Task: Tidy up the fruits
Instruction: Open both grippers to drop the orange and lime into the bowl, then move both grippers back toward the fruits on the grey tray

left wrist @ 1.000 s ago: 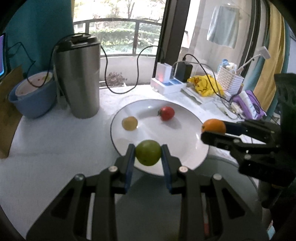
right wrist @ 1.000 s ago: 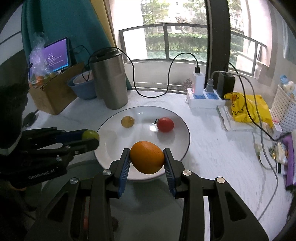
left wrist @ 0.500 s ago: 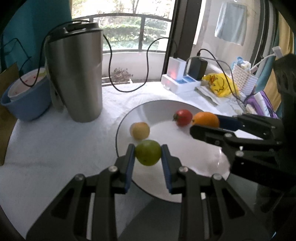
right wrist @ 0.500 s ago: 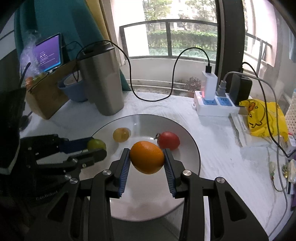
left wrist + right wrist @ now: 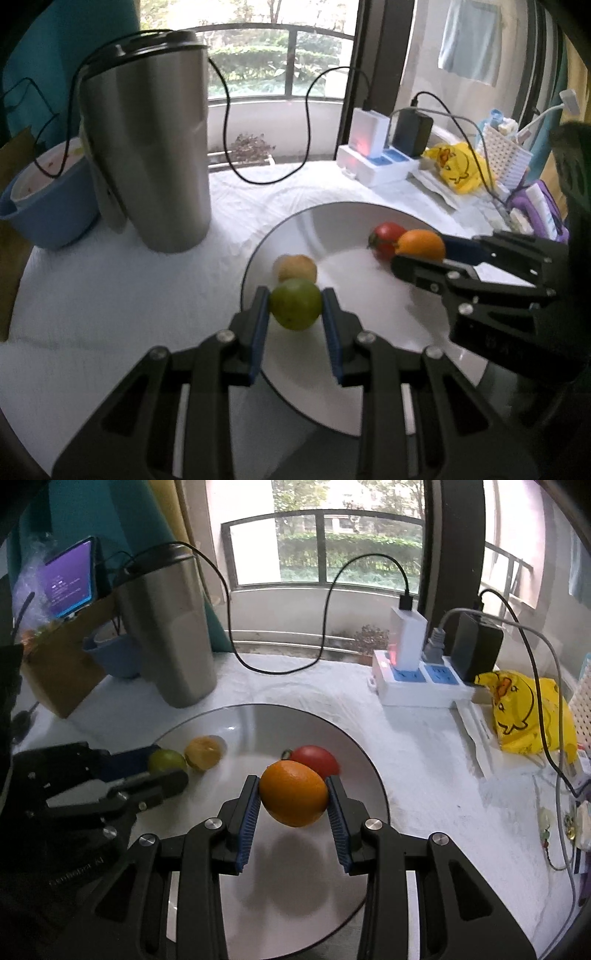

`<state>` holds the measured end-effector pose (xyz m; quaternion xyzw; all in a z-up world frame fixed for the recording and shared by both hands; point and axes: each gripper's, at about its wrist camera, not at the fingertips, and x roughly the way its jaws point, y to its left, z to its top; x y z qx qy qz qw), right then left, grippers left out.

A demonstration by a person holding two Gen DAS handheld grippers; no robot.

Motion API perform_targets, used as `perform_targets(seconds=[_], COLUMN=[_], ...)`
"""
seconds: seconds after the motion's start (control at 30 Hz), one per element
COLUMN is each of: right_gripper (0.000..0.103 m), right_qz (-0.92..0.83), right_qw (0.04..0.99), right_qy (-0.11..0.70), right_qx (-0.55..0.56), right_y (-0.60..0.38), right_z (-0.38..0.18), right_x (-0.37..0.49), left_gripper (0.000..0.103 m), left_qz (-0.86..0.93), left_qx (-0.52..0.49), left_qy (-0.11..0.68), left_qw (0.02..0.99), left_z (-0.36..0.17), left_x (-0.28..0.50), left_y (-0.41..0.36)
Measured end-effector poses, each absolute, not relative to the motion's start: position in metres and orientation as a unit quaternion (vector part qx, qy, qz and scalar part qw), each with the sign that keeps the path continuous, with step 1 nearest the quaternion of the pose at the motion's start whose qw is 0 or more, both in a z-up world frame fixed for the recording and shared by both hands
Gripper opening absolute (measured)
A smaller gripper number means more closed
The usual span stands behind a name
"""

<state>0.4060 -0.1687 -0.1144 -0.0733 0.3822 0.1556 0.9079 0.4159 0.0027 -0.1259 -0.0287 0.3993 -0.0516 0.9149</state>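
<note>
Meanwhile, over a round white ceramic plate (image 5: 369,775) on a white-clothed table (image 5: 110,280), two sets of black tongs each carry a fruit. The left tongs (image 5: 295,314) are clamped on a small round green fruit (image 5: 295,309), held above the plate's near-left rim, just in front of a small yellowish-brown fruit (image 5: 296,267) lying on the plate. The right tongs (image 5: 293,801) grip a glossy round orange (image 5: 293,793) by its sides, its shadow falling on the plate below, just in front of a red tomato (image 5: 317,759) that rests there. A tall stainless-steel tumbler (image 5: 147,147) stands beyond the plate, near a blue plastic bowl (image 5: 48,206); a white power strip (image 5: 413,686) and a yellow duck-print bag (image 5: 521,709) sit further right. Both held fruits look light and firm, with smooth, curved skins that could roll once set down; the ribbed blue pads (image 5: 247,827) take them across the widest part, which seems the safest hold. A hard squeeze would likely bruge neither badly, though the tomato nearby looks softer.
</note>
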Motion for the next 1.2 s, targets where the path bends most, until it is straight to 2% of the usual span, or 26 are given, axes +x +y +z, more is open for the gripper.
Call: perform_targets(seconds=[0.53,0.6,0.67,0.7,1.2], right_gripper=[0.038,0.038,0.038,0.038,0.038], right_qz=[0.119,0.119,0.119,0.119,0.132], right_qw=[0.916,0.917,0.917,0.918,0.923], right_qy=[0.377,0.374,0.374,0.372,0.359], right_qx=[-0.074,-0.072,-0.07,-0.069,-0.05], right_y=[-0.18,-0.18,-0.18,-0.18,-0.182], right_z=[-0.116,-0.114,-0.113,-0.112,-0.086], right_x=[0.414,0.412,0.411,0.409,0.365], left_gripper=[0.03,0.033,0.045,0.046,0.046], left_qz=[-0.05,-0.048,-0.049,-0.05,-0.049], left_qx=[-0.032,-0.037,-0.042,-0.046,-0.057], left_qy=[0.411,0.408,0.405,0.403,0.379], left_qw=[0.91,0.911,0.912,0.913,0.922], left_z=[-0.127,-0.124,-0.12,-0.118,-0.087], left_x=[0.429,0.427,0.423,0.421,0.374], left_y=[0.002,0.003,0.005,0.006,0.008])
